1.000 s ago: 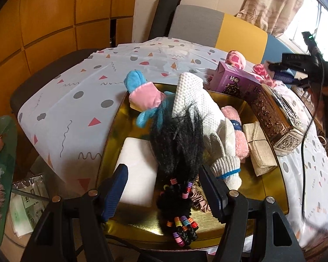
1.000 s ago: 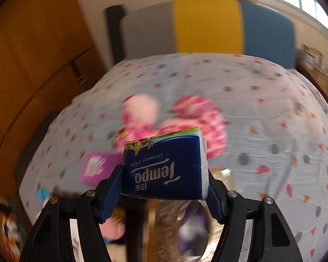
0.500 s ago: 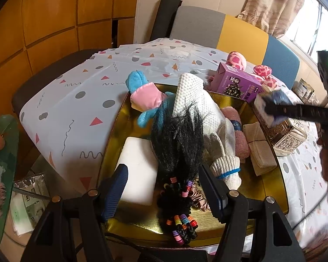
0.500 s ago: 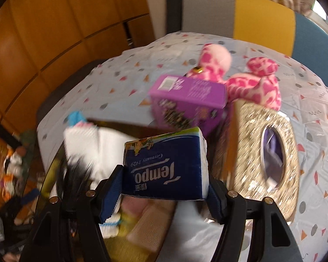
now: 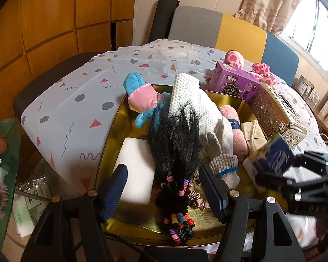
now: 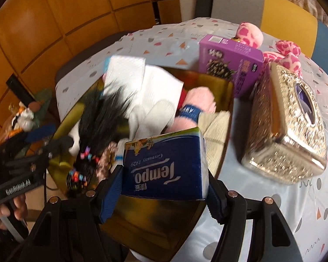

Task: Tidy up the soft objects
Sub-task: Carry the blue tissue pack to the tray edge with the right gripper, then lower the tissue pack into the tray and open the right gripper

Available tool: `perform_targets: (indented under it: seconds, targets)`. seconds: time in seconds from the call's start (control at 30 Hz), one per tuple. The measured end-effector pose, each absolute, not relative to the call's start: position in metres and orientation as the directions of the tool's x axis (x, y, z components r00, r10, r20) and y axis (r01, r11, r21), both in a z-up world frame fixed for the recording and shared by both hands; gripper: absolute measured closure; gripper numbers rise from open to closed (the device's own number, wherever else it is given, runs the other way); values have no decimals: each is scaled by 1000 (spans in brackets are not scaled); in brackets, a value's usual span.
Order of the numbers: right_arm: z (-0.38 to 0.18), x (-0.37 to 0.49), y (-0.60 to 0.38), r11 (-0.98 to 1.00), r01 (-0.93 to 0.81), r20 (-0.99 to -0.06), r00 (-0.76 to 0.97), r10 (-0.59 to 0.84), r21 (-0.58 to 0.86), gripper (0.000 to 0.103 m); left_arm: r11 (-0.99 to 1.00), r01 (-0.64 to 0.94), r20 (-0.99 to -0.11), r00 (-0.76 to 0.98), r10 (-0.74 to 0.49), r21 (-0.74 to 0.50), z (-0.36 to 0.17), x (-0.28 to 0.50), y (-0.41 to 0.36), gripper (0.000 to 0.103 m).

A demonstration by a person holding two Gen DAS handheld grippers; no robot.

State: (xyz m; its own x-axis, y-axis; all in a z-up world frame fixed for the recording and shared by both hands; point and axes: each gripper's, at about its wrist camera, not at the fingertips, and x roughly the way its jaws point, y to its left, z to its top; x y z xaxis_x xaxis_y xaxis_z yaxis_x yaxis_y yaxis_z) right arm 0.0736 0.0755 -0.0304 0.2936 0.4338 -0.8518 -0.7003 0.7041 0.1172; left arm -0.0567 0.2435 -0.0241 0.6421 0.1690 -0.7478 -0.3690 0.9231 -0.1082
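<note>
**A:** Right wrist view: what's the pose, and any writing showing?

**B:** I'm tilting my right gripper steeply down over the gold tray, clamping a blue tissue pack reading "Tempo, Germany 1929". My left gripper is hanging released above the black wig, touching nothing.

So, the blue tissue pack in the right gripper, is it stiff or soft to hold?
Probably soft: the tissue pack has rounded, plump edges between the right gripper pads. Likely light, as only side pressure carries it. Its glossy wrapper may be slightly slippery.
</note>
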Motion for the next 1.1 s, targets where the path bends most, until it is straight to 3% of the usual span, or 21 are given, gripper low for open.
perform_targets:
  seconds: [0.47,1.1]
  targets:
    - [-49,52,83,660,-747,-873,267,409,81,34,927,-363,-755,633,173,-92,-30,-53,240,34]
    - [-29,52,74,633,-773,-852,314,419,26,22,914,-392,-758,626,182,-104,-35,-54,251,34]
